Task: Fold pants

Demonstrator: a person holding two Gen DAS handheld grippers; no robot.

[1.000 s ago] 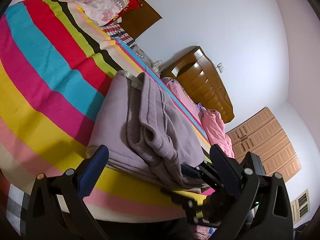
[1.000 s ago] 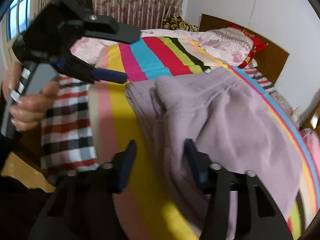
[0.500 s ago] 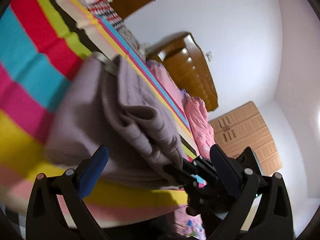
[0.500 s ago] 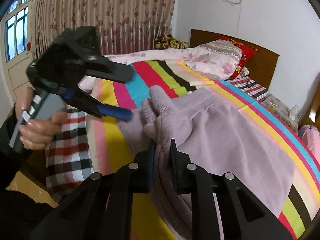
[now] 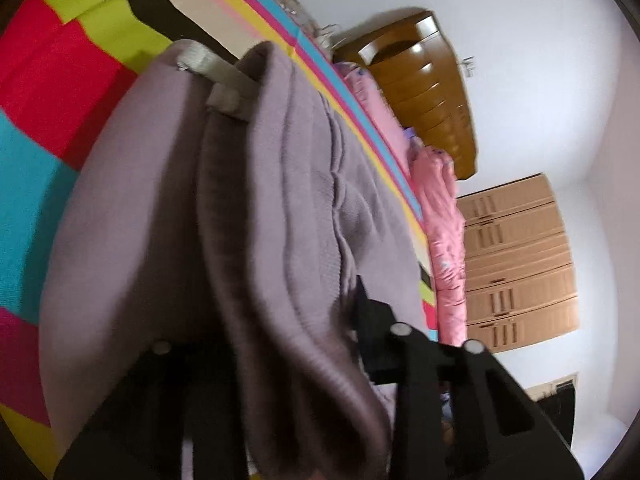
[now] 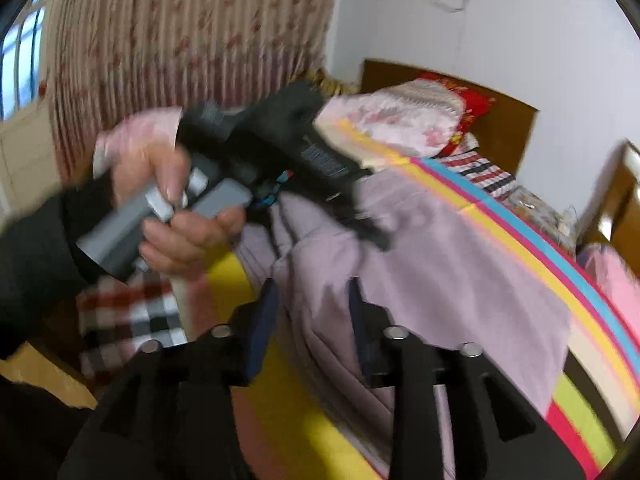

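The lilac pants (image 5: 140, 220) lie bunched on a striped bedspread (image 5: 40, 80). A thick fold of them fills the gap of my left gripper (image 5: 288, 340), whose jaws are closing on it; the left finger is hidden behind the cloth. In the right wrist view a hand (image 6: 176, 236) holds that left gripper (image 6: 372, 228), its tips down on the pants (image 6: 460, 264). My right gripper (image 6: 312, 312) stands lower, at the pants' near edge. Its jaws are opening, with a raised fold still between them.
A plaid cloth (image 6: 132, 320) covers the bed's near corner. Pillows (image 6: 400, 120) rest against a wooden headboard (image 6: 508, 132). Past the bed are pink bedding (image 5: 440, 208), a brown dresser (image 5: 432, 92), a light wardrobe (image 5: 516, 264) and a curtain (image 6: 180, 40).
My left gripper moved in over the pants and went from wide open to closed around a thick fold. My right gripper pinched a fold half a second ago and now stands wider.
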